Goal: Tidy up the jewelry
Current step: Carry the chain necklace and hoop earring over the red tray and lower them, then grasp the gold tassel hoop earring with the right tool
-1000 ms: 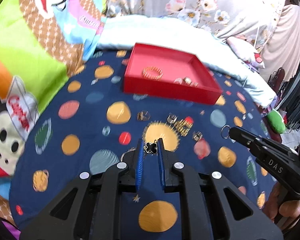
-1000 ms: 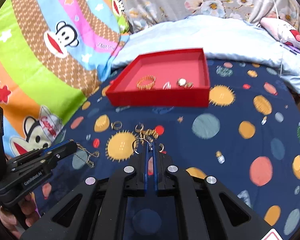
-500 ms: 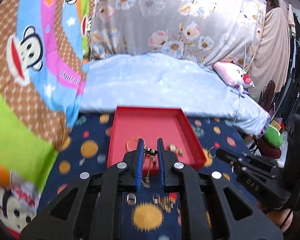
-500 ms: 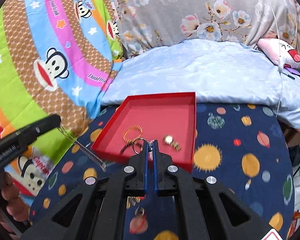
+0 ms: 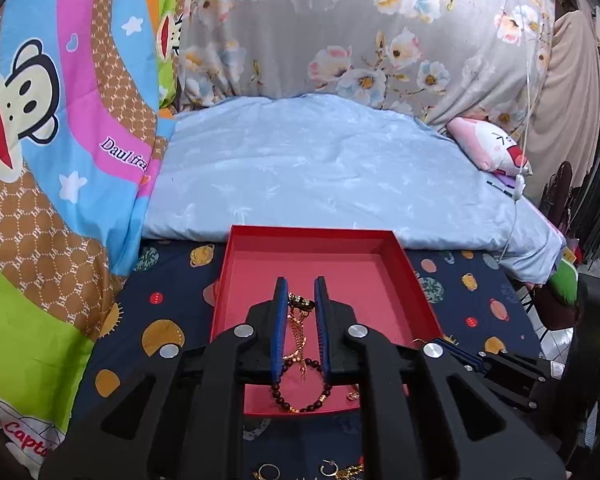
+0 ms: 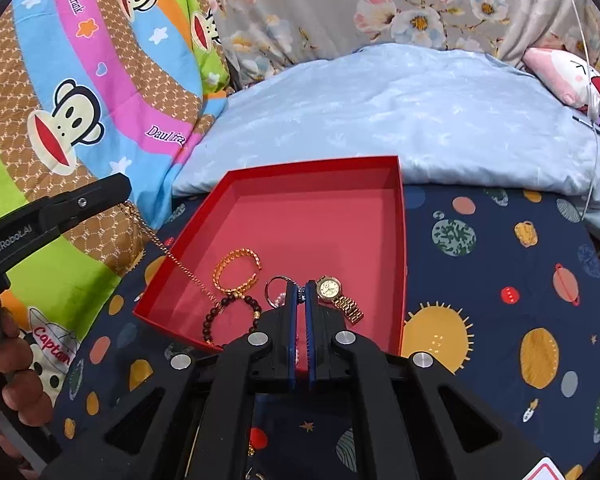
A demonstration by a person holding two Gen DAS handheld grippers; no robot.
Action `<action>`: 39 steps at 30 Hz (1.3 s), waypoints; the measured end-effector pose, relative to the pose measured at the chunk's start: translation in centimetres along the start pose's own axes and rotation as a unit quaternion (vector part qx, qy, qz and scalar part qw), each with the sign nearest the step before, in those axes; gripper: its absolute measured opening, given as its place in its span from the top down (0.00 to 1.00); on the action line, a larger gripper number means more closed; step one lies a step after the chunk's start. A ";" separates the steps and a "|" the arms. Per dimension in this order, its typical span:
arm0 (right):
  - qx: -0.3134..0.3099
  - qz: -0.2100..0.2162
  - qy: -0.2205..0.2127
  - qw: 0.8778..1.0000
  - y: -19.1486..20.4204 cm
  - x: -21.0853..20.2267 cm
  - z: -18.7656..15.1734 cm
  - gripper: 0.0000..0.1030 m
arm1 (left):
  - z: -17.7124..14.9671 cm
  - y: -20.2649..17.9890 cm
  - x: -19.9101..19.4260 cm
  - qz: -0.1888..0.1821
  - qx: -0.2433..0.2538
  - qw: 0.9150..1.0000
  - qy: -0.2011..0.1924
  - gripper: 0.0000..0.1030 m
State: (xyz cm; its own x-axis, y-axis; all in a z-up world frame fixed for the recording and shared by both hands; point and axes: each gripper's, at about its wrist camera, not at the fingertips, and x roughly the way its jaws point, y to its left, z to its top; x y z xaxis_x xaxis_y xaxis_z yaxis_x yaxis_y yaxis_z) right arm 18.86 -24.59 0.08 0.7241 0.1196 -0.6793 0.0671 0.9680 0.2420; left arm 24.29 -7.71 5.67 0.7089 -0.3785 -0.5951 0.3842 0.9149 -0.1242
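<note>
A red tray [image 5: 380,280] [image 6: 340,216] lies on the dark planet-print cloth. My left gripper [image 5: 300,292] is shut on a gold chain necklace [image 5: 298,330] with a black clover charm; the chain hangs down into the tray, also visible in the right wrist view [image 6: 172,256]. My right gripper [image 6: 299,290] is shut on a hoop earring [image 6: 275,286] held over the tray's near part. In the tray lie a gold bracelet [image 6: 236,272], a dark bead bracelet [image 6: 228,316] and a gold watch [image 6: 336,296].
Loose rings and earrings [image 5: 332,470] lie on the cloth in front of the tray. A light blue quilt [image 5: 320,172] lies behind the tray, a cartoon blanket [image 5: 60,160] at left, and a pink plush [image 5: 488,148] at right.
Both grippers lifted from the cloth and moved forward over the red tray, carrying the necklace and the hoop earring. The chain now dangles into the tray.
</note>
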 end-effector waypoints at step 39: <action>0.005 -0.013 0.039 0.999 1.4 -8.7 -13.7 0.78 | -14.5 3.7 -6.8 0.062 -0.078 0.991 0.090 0.38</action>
State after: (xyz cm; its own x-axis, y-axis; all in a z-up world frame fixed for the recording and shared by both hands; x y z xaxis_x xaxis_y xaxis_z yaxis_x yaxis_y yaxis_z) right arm 3.23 -21.23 -3.13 0.6662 0.1120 -0.7373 0.0920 0.9688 0.2303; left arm 12.30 0.27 -2.25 0.6227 -0.2431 -0.7438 0.1944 0.9688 -0.1539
